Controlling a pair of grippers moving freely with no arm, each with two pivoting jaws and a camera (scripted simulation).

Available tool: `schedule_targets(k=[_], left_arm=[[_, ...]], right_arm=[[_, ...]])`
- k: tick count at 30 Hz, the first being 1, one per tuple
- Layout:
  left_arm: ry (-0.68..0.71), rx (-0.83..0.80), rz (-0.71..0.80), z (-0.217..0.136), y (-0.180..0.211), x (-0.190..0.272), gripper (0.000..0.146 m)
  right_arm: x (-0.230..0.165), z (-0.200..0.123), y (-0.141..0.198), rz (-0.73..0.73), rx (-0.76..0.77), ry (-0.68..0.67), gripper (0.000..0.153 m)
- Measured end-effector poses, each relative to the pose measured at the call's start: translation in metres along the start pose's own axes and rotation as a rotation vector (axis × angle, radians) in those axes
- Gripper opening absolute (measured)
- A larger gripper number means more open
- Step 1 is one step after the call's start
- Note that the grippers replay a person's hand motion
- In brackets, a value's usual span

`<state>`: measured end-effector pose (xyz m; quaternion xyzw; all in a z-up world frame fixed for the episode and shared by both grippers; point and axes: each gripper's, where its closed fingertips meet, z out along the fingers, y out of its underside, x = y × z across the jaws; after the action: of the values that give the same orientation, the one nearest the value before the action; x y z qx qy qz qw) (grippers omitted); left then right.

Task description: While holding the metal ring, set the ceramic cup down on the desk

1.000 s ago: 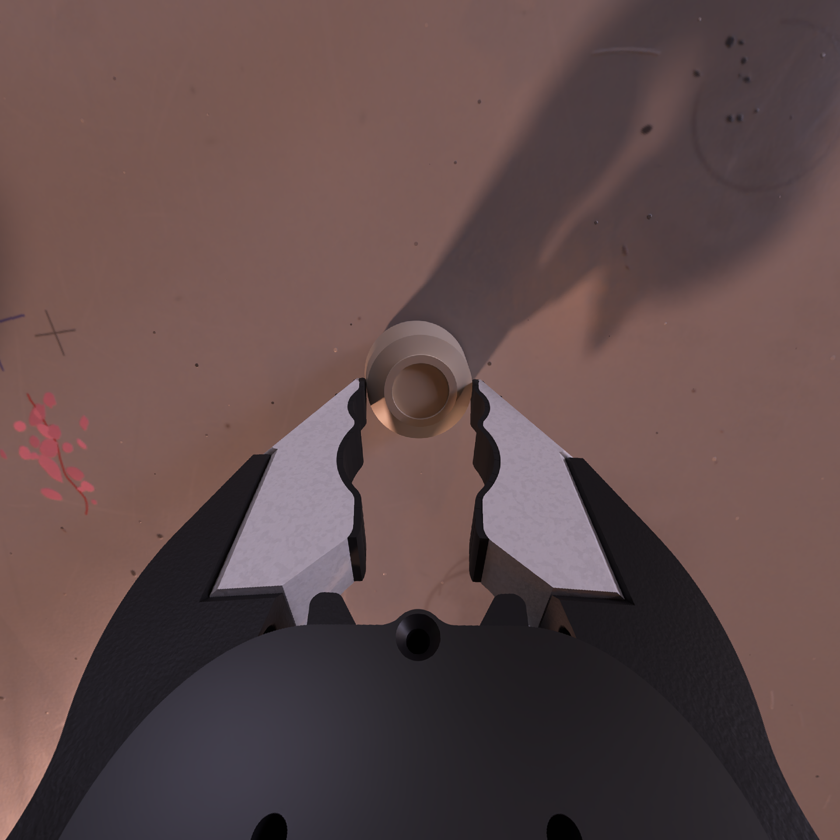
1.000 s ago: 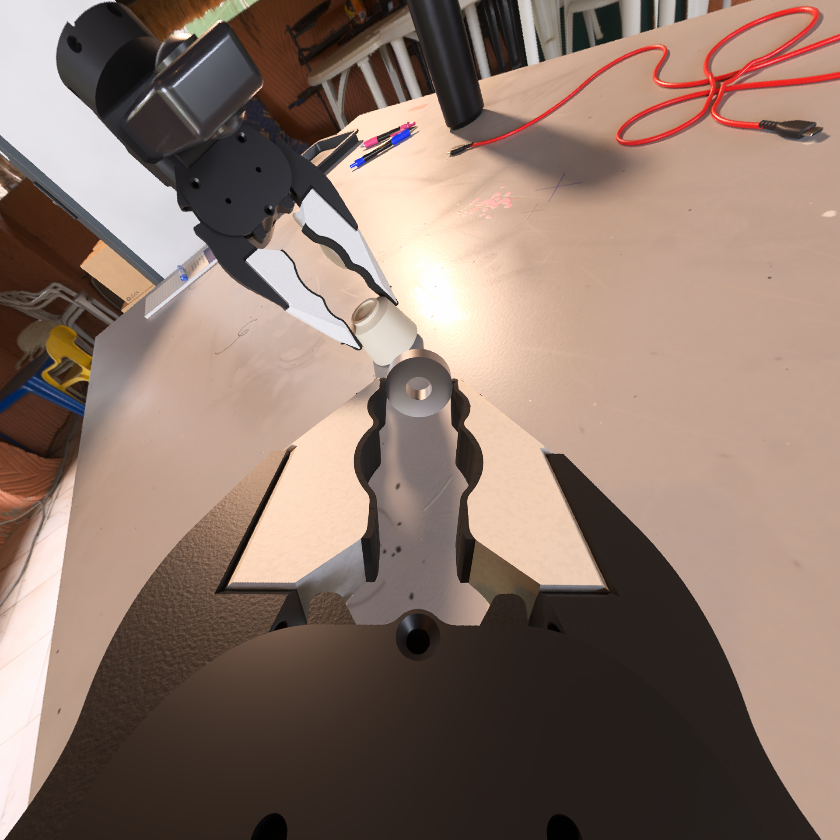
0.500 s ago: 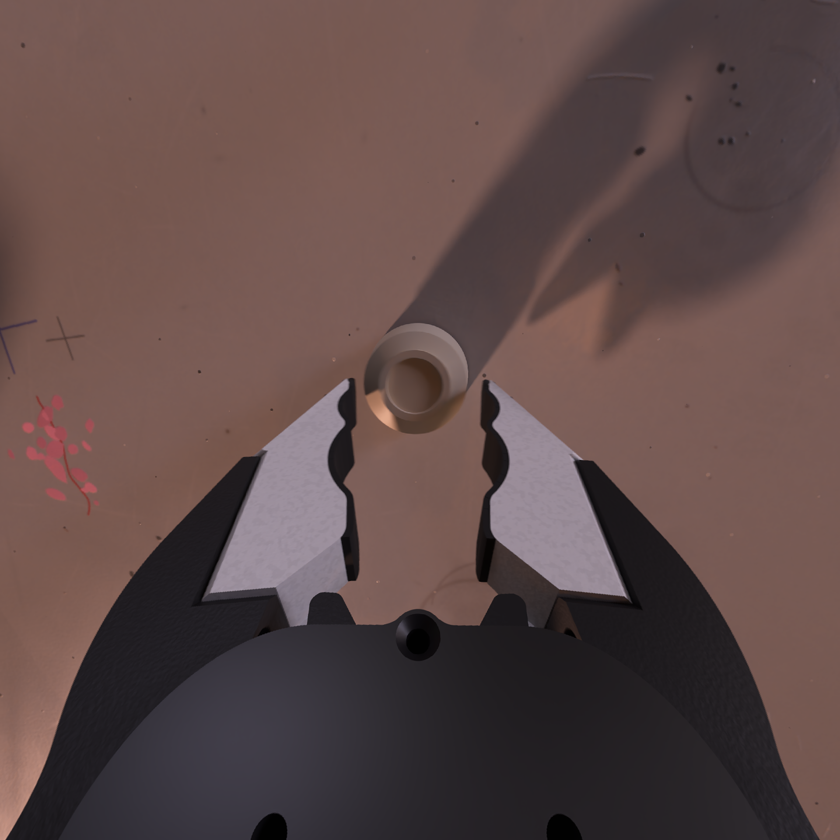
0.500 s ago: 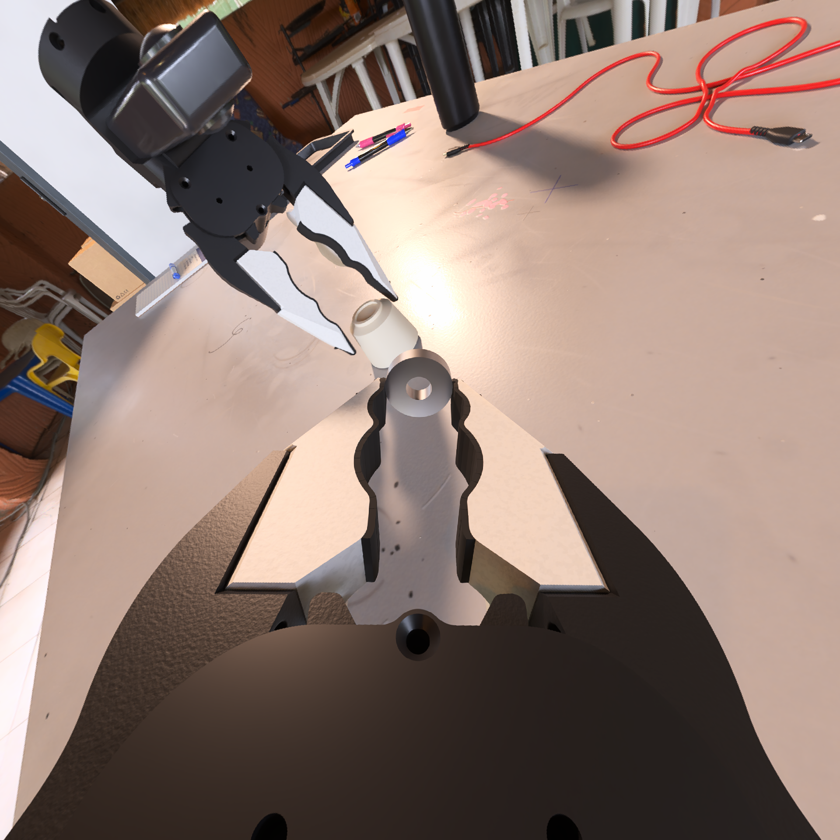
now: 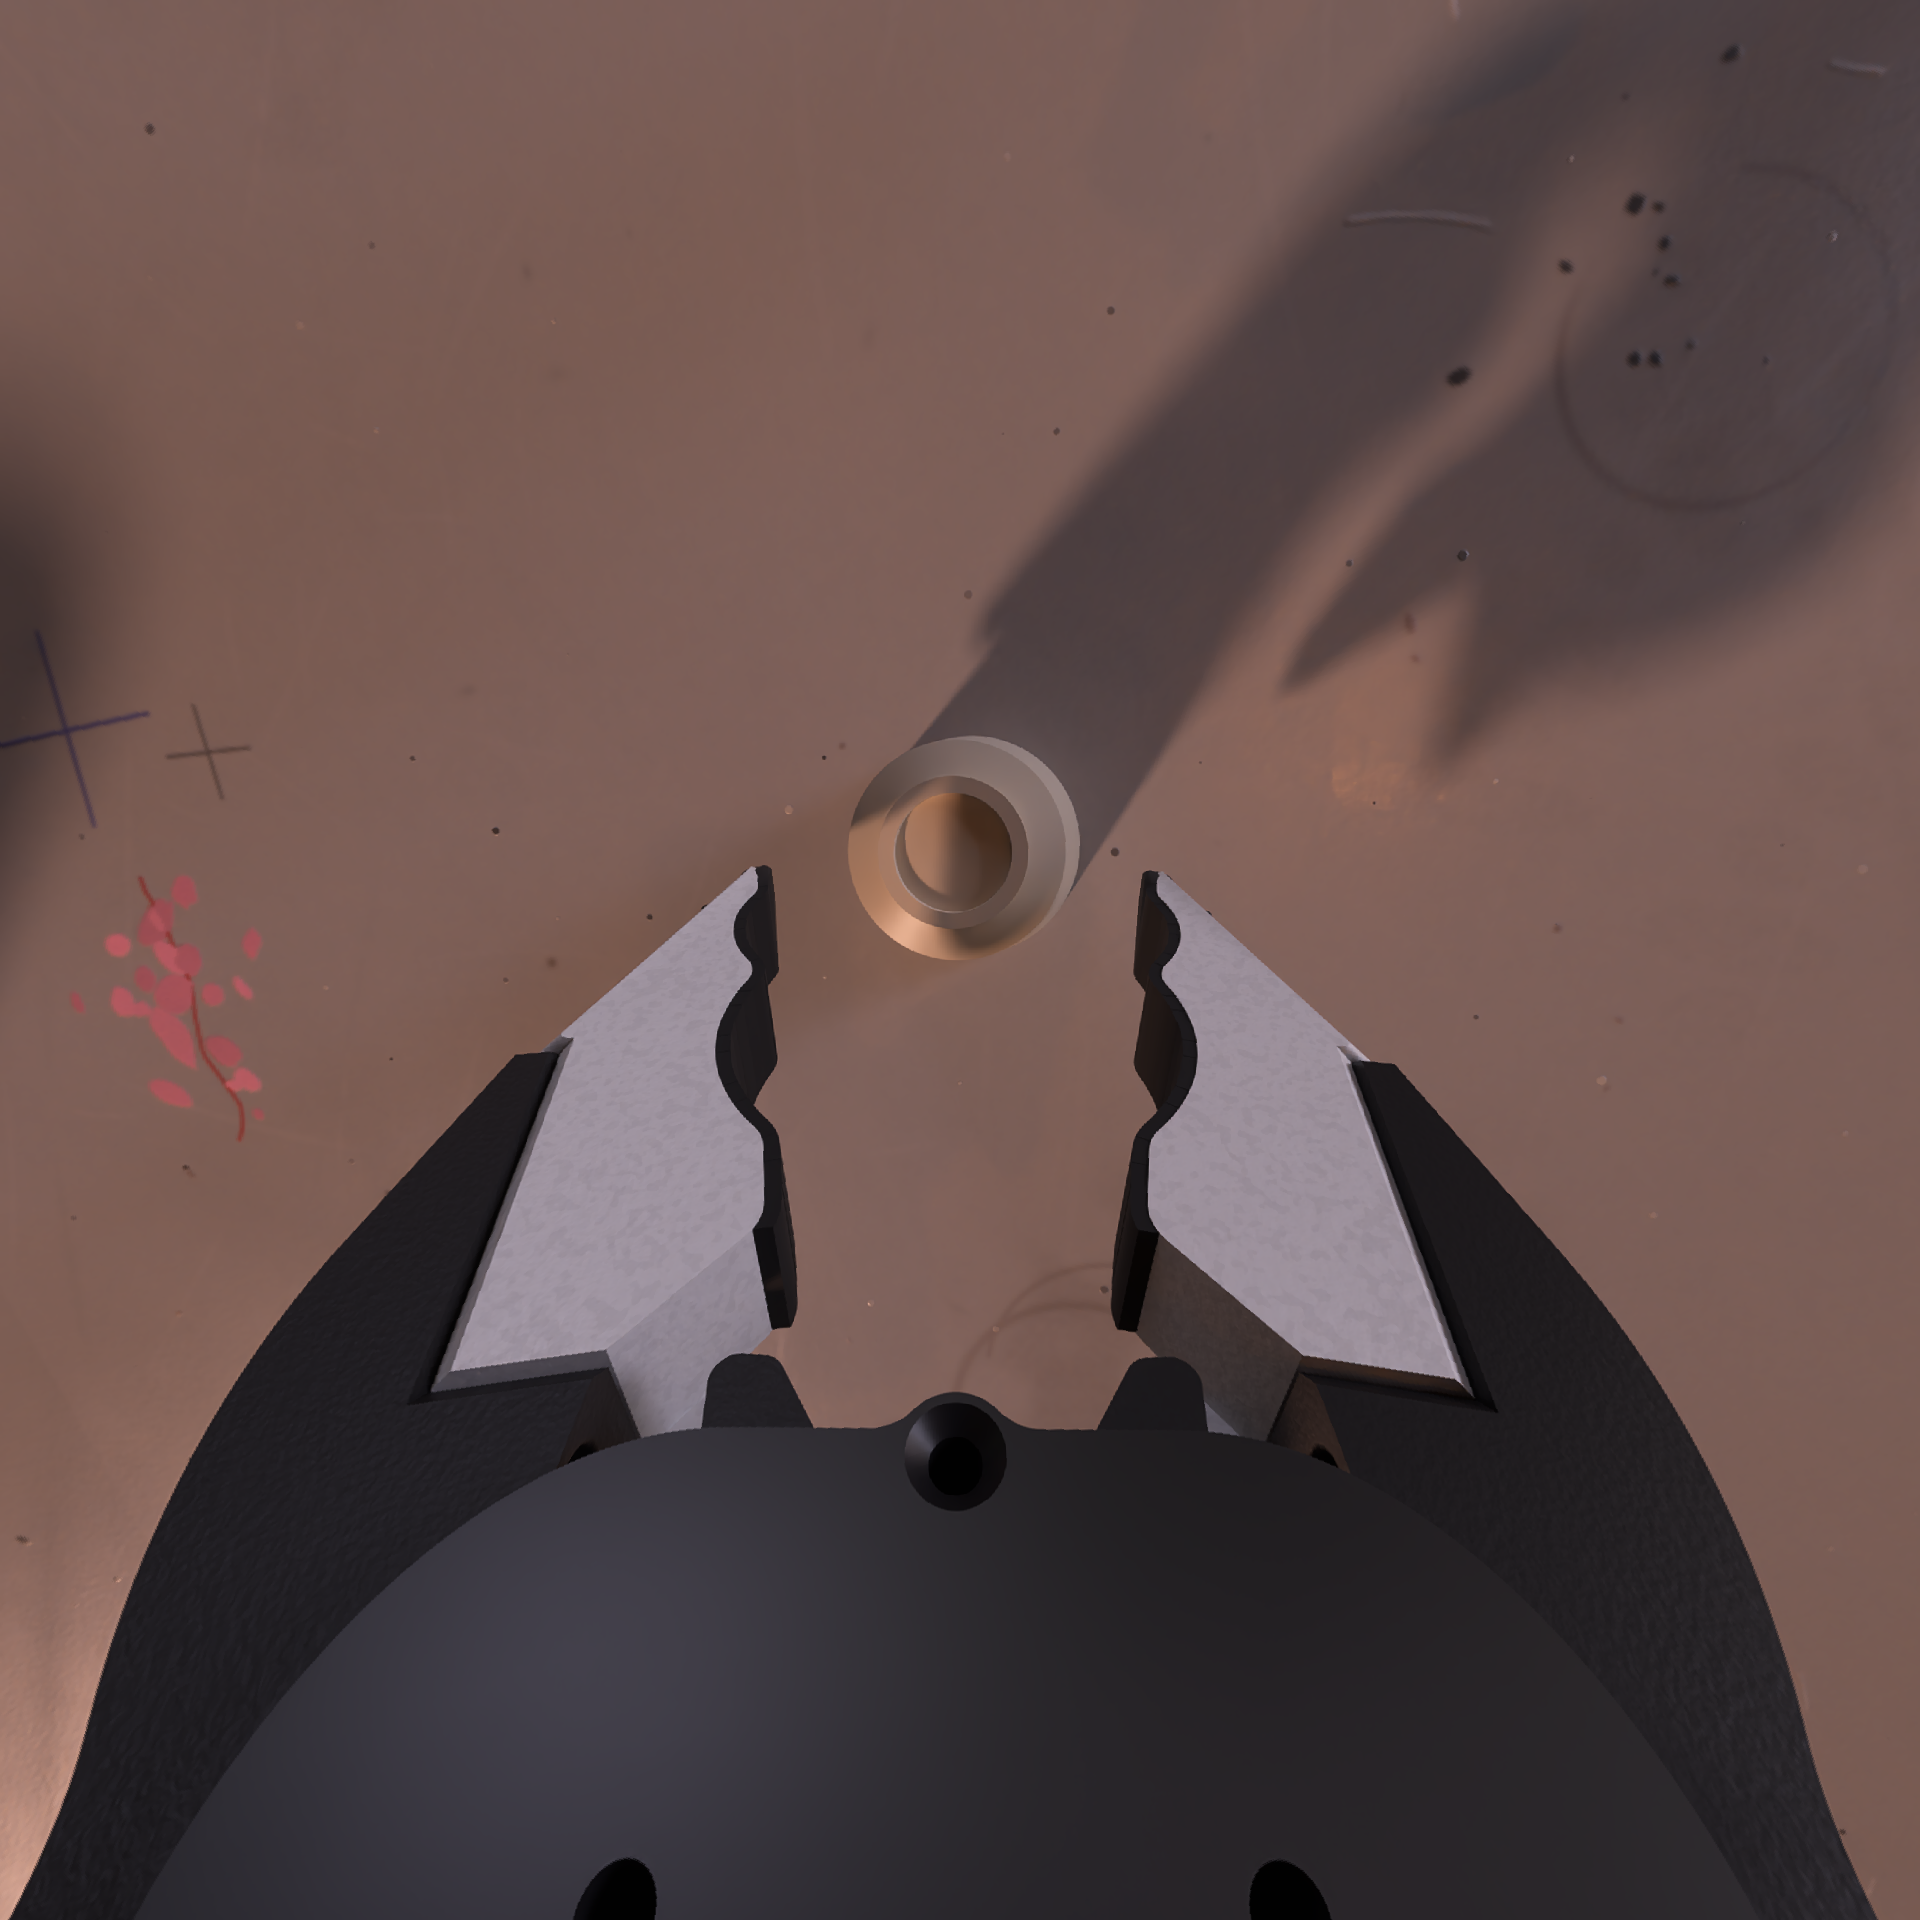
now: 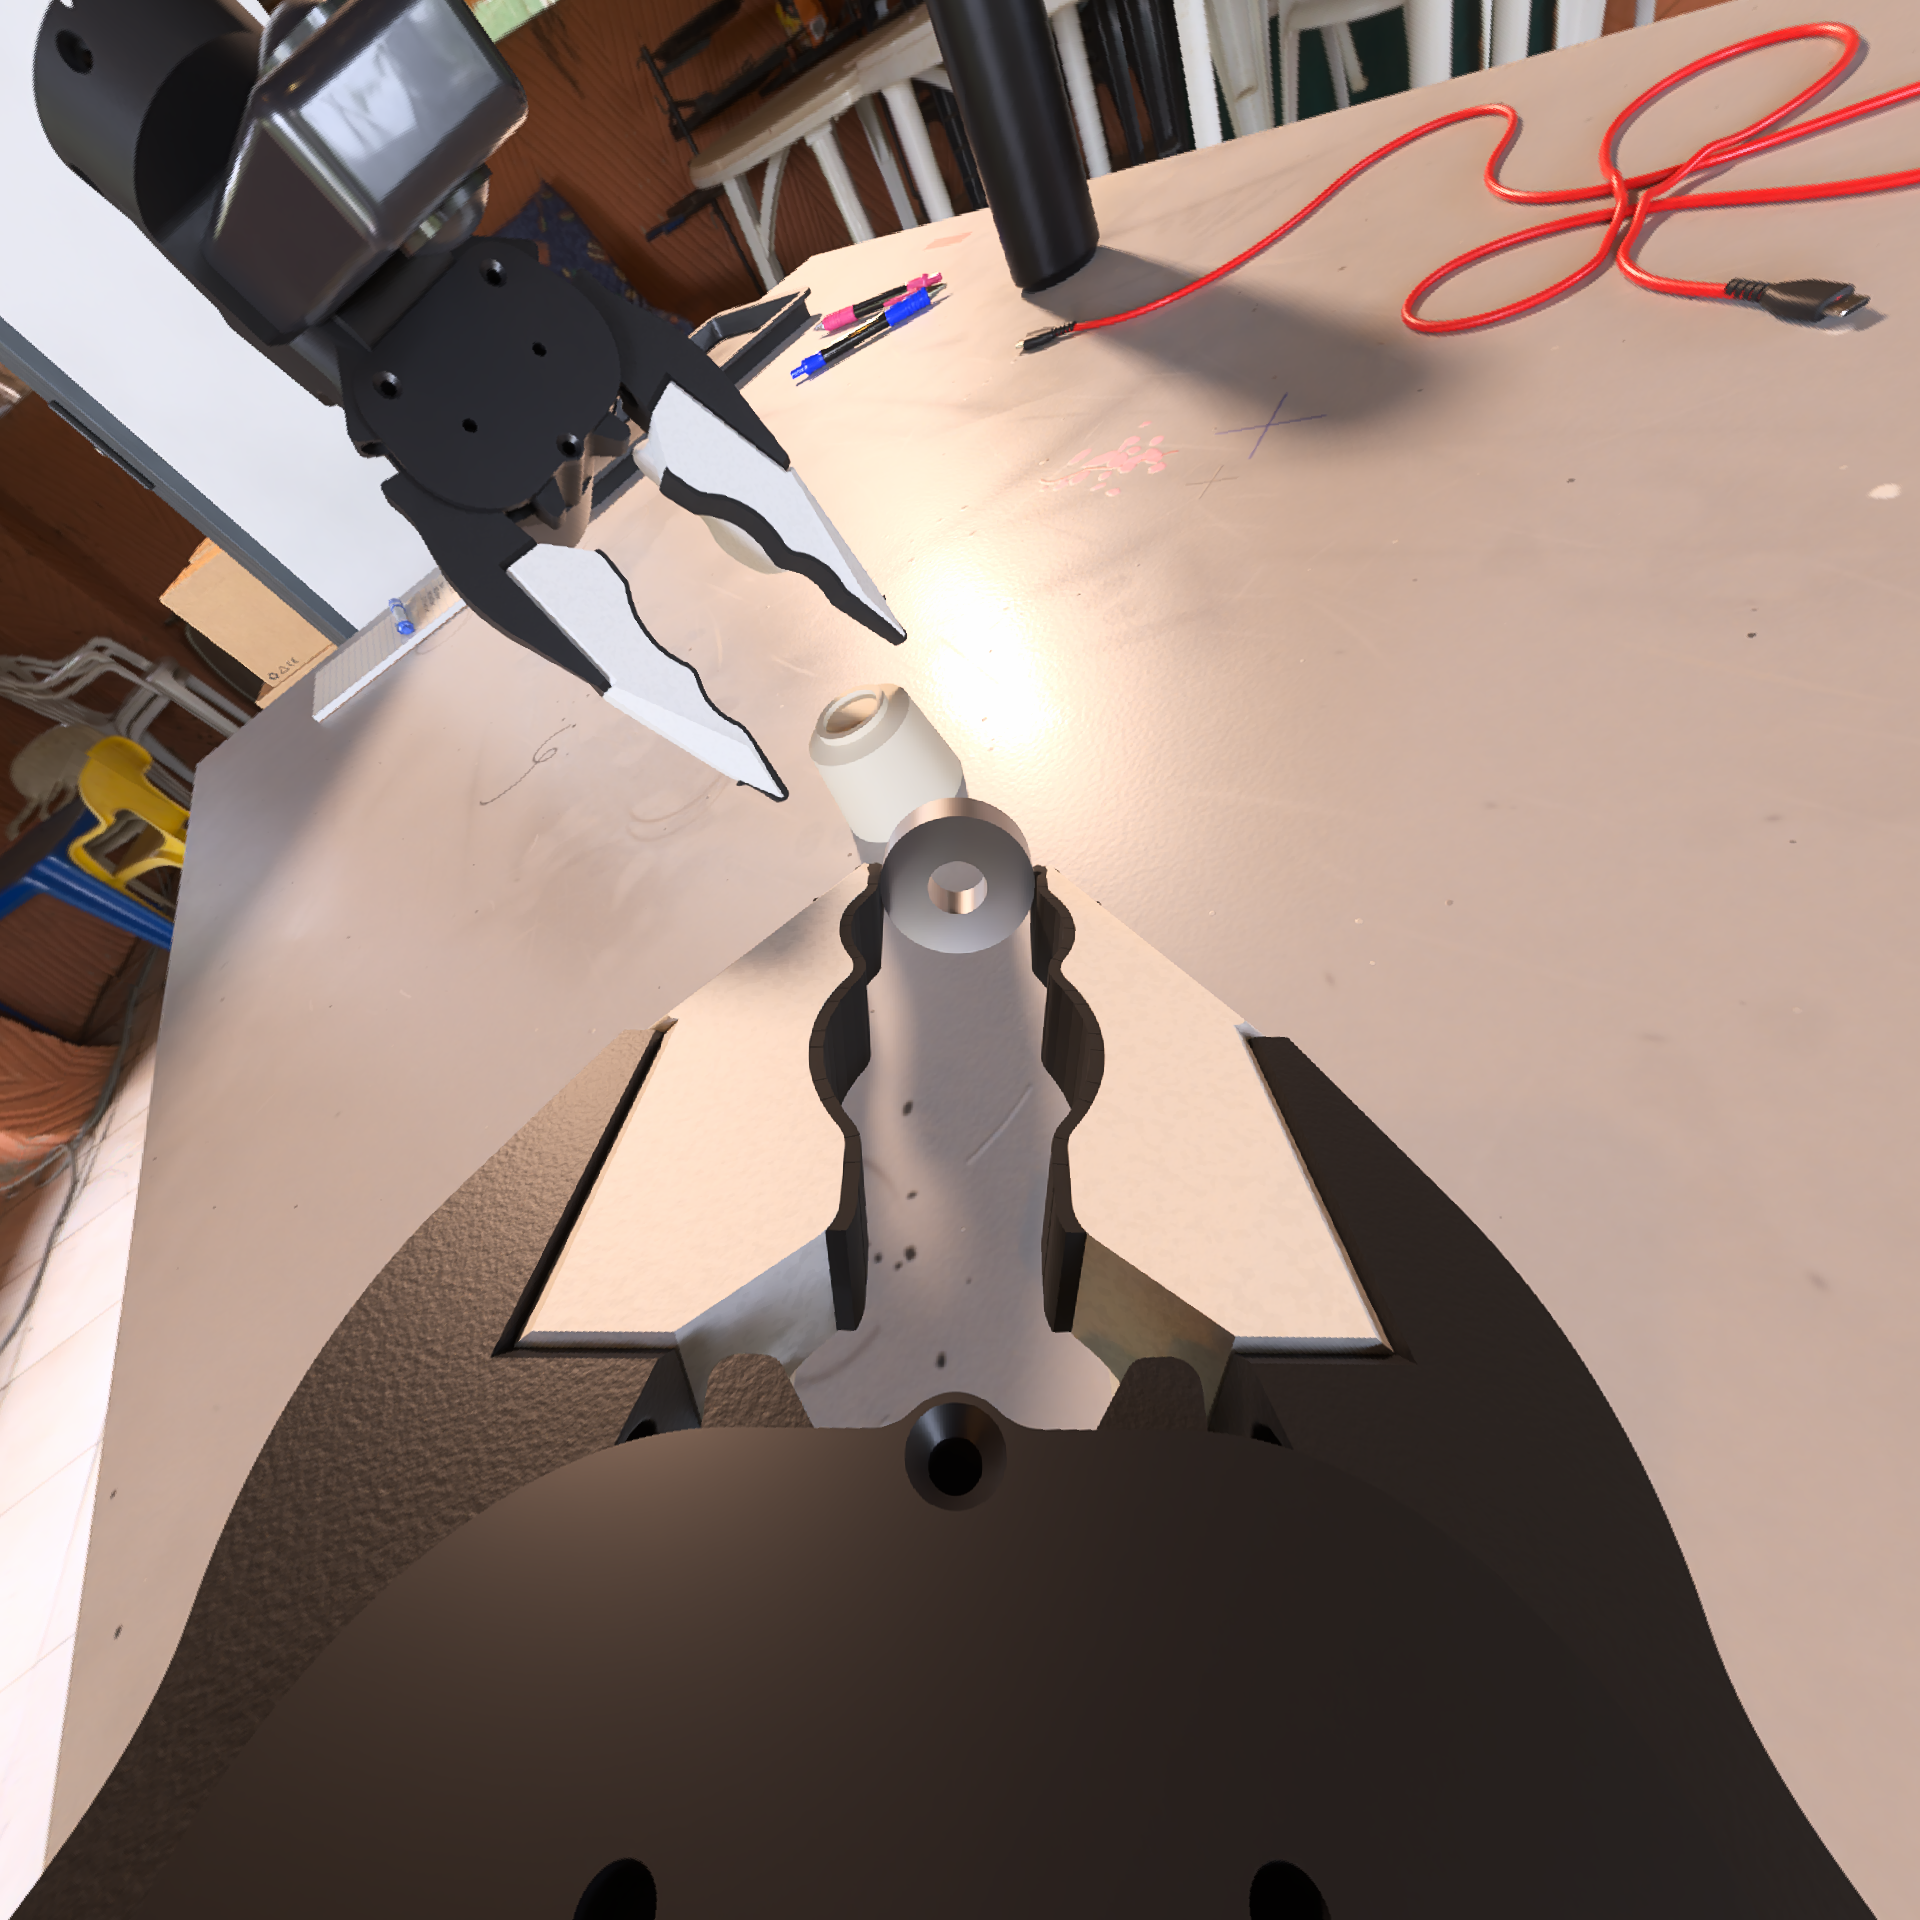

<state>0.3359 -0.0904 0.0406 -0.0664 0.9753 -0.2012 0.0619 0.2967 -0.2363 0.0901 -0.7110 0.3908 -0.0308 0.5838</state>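
Note:
A small cream ceramic cup (image 5: 961, 844) stands upright on the brown desk (image 5: 520, 416), its mouth facing up toward my left gripper. My left gripper (image 5: 954, 883) is open and empty, raised above the cup with the fingertips clear of it. In the right wrist view the cup (image 6: 878, 753) stands just beyond the metal ring (image 6: 961, 883), and the left gripper (image 6: 831, 717) hangs open above and left of it. My right gripper (image 6: 956, 894) is shut on the grey metal ring at its fingertips, above the desk.
A black cylinder (image 6: 1023, 156), a red cable (image 6: 1558, 208) and coloured pens (image 6: 878, 317) lie at the desk's far end. A white pad (image 6: 390, 649) lies at the left edge. Pink marks (image 5: 182, 997) and pen crosses (image 5: 208, 748) mark the desk.
My left gripper let go of the cup, opened wider and rose away from it. The cup stays on the desk. The right gripper keeps the ring.

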Motion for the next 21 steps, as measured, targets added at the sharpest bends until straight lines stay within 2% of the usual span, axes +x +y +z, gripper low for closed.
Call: schedule_targets(k=[8, 13, 16, 18, 21], left_arm=[[-0.094, 0.065, -0.038, -0.030, -0.002, -0.013, 0.070], [-0.214, 0.228, -0.140, -0.094, 0.000, -0.045, 0.070], [-0.444, 0.306, -0.341, -0.157, 0.032, -0.076, 0.073], [-0.689, 0.305, -0.563, -0.207, 0.073, -0.099, 0.078], [-1.011, 0.360, -0.890, -0.280, 0.148, -0.109, 0.075]], right_arm=[[-0.006, -0.003, 0.001, -0.020, 0.008, -0.017, 0.028], [-0.009, -0.002, 0.000, -0.021, 0.010, -0.037, 0.028], [-0.008, -0.001, 0.000, -0.032, 0.008, -0.030, 0.028], [-0.009, 0.000, 0.000, -0.028, 0.004, -0.035, 0.028], [-0.010, 0.004, 0.001, -0.030, -0.008, -0.044, 0.028]])
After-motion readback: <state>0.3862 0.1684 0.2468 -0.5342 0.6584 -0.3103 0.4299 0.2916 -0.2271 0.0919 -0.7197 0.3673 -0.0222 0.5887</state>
